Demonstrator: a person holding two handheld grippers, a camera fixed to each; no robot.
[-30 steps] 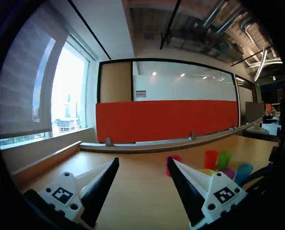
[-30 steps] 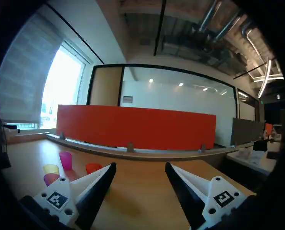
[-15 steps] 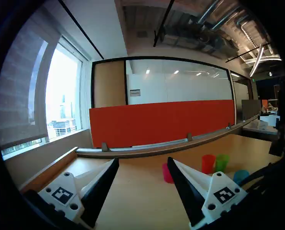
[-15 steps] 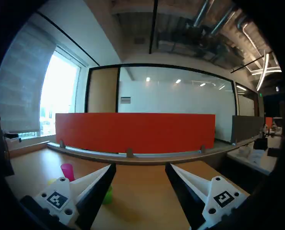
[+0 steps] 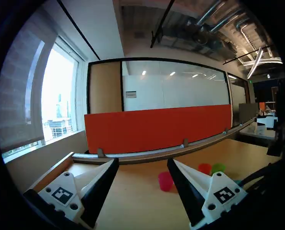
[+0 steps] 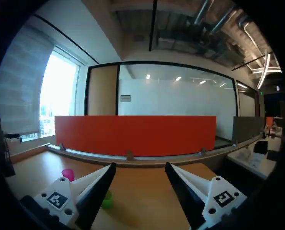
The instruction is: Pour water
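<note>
Small plastic cups stand on the wooden table (image 5: 142,199). In the left gripper view a pink cup (image 5: 165,181) sits just left of the right finger, with an orange cup (image 5: 204,168) and a green cup (image 5: 218,168) farther right. My left gripper (image 5: 143,165) is open, held above the table with nothing between its fingers. In the right gripper view a pink cup (image 6: 68,174) and a green cup (image 6: 107,199) peek out beside the left finger. My right gripper (image 6: 140,168) is open and holds nothing.
An orange divider panel (image 6: 134,135) runs along the far edge of the table (image 6: 142,203). A window (image 5: 56,111) is at the left, and a glass-walled room lies behind the divider. Another desk (image 6: 253,157) with items lies at the right.
Both views have tilted upward, so the cups sit lower and fewer of them show. The yellow, purple and blue cups have dropped behind the fingers. Both grippers stay open.
</note>
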